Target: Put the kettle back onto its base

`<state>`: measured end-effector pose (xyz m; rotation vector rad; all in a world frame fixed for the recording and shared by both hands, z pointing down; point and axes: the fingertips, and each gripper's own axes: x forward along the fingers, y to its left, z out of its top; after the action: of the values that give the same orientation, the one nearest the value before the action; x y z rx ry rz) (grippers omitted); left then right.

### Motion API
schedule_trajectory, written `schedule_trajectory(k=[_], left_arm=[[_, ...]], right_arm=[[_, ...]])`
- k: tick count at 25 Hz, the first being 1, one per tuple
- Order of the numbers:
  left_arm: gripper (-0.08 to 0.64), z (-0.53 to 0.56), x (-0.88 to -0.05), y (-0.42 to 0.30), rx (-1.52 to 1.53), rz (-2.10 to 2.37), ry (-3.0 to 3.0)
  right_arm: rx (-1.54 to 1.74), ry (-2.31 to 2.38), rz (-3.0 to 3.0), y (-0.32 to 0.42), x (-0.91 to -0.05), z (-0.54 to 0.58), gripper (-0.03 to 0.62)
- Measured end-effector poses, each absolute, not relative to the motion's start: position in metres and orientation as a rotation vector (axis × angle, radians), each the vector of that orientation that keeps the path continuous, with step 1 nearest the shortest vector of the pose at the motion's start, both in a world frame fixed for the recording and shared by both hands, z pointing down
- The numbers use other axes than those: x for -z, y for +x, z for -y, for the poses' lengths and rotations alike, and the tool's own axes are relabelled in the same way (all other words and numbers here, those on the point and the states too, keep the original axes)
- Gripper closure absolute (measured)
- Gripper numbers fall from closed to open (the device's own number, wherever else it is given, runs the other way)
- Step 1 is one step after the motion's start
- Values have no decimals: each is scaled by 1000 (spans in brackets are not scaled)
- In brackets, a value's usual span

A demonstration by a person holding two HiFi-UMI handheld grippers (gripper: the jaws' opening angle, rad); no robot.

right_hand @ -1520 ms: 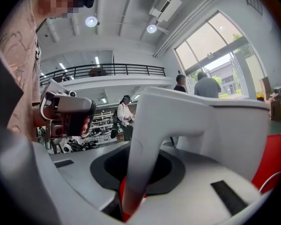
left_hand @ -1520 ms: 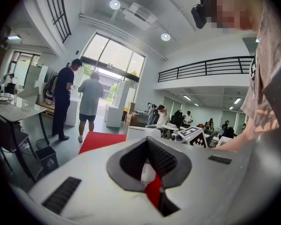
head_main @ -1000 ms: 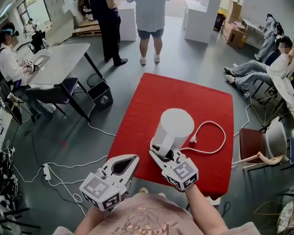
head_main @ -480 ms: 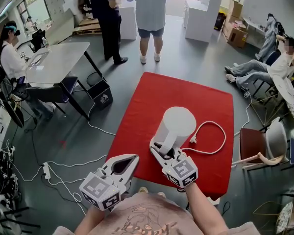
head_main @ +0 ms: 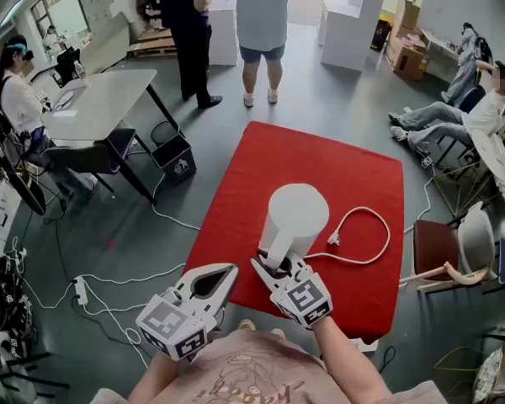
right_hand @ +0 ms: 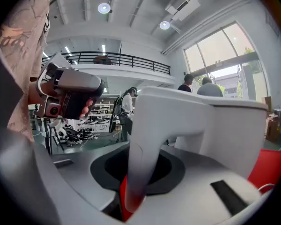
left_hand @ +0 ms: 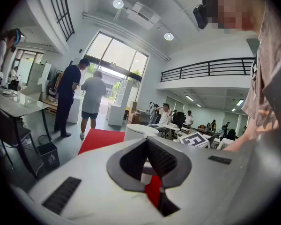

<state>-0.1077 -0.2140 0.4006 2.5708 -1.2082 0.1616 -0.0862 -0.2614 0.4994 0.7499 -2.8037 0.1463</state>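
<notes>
OK, right gripper [head_main: 273,263] was clamped on the handle [right_hand: 143,149] of the kettle [head_main: 296,213], forearm stretched forward, pointing nearly level. Kettle stood upright mid red cloth [head_main: 261,162], cord [head_main: 388,238] looped to its right. I held the left gripper [head_main: 223,274] low by my body, jaws together, empty.

Looks steeply down from the head over the whole red worktop [head_main: 261,167]. Faces level along the left tongs [left_hand: 147,144] toward that worktop. Sits along the right tongs [right_hand: 136,172], close against the kettle [right_hand: 210,125].
</notes>
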Motion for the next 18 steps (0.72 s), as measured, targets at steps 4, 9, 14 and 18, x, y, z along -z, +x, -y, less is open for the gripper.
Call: schedule_trajectory(k=[4,9,14,18], left_arm=[[560,213,-400,-107,-156,1211,2563],[559,209,-401,-108,-159,1211,2563],[560,206,-404,-106,-150,1218,2557],[560,205,-402,-107,-152,1224,2555]], right_arm=[[-141,747,2802,-88,-499,259,500],[-126,743,2795,-91,-501,255,502],[-102,736,2790,-93,-504,249,502],[-97,749,2784,-93,-505,249,502]])
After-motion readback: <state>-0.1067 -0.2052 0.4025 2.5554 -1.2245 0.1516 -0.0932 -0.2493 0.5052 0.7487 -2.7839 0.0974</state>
